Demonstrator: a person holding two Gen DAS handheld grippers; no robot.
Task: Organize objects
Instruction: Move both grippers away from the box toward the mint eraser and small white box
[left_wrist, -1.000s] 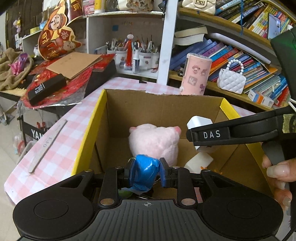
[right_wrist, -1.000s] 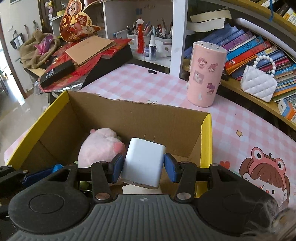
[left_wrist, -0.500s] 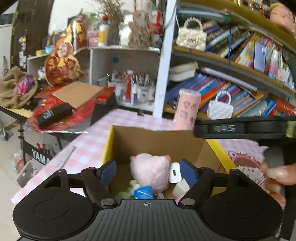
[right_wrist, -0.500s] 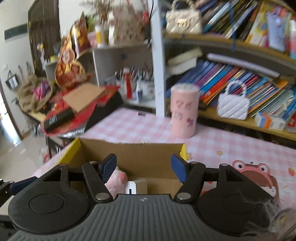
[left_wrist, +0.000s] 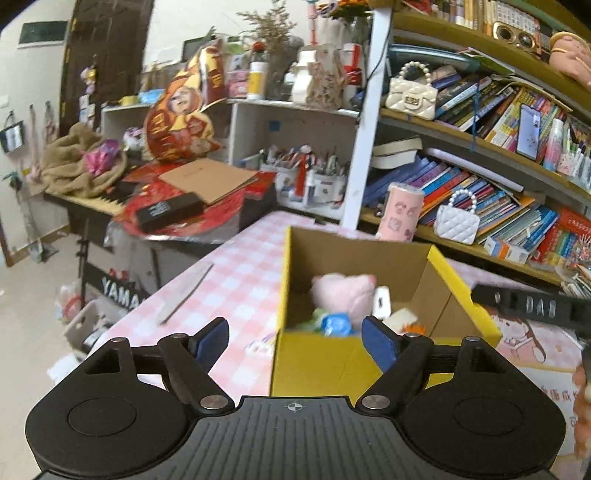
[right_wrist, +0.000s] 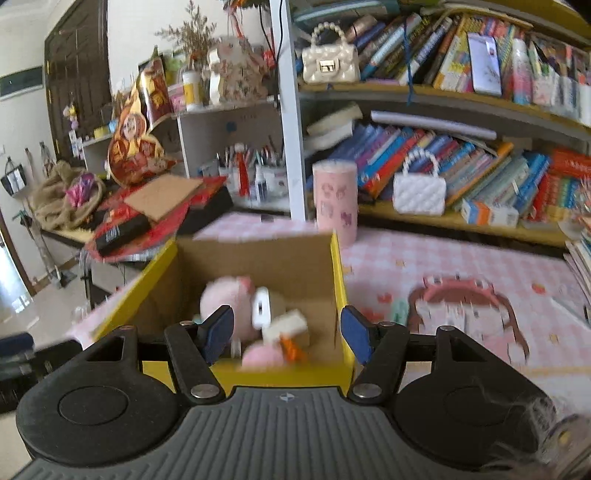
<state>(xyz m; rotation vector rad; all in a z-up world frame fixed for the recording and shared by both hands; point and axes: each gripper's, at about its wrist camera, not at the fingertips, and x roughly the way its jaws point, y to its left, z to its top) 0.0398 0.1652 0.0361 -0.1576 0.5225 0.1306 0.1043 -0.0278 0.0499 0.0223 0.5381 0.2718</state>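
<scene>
- Sitting on a pink checked table (left_wrist: 236, 273): an open cardboard box (left_wrist: 369, 258) with yellow outer walls, seen from above and just behind its near wall in both wrist views.
- Lying inside the box: a pink plush toy (left_wrist: 341, 293) toward the back, a white charger block (right_wrist: 260, 308) leaning against the toy's right side, a small blue-wrapped item (left_wrist: 335, 324) at the front, plus a white piece with an orange bit (right_wrist: 290, 334) near the front right; too blurred to name more closely.
- Hovering just before the near wall of the box: left gripper (left_wrist: 295, 341), blue pads spread wide, holding nothing.
- Hovering beside it over the same near wall: right gripper (right_wrist: 287, 330), blue pads likewise spread wide, gripping nothing.
- Showing at the right edge of the left wrist view: the black side of the right gripper, marked with white letters.
- Standing on the table behind the box: a tall pink cup (right_wrist: 334, 201) with cartoon stickers.
- Lying flat on the table to the left of the box: a long grey ruler (left_wrist: 186, 293).
- Covering the table to the right of the box: a cartoon girl print (right_wrist: 465, 314).
- Rising behind the table: bookshelves (left_wrist: 480, 177) crammed with leaning books, with a white quilted bag (right_wrist: 419, 188) on the lower shelf and a cream bag (right_wrist: 330, 61) on the shelf above.
- Standing further left: pen pots (left_wrist: 310, 177) in a white cubby, then a red and black pile topped with brown cardboard (left_wrist: 208, 179).
</scene>
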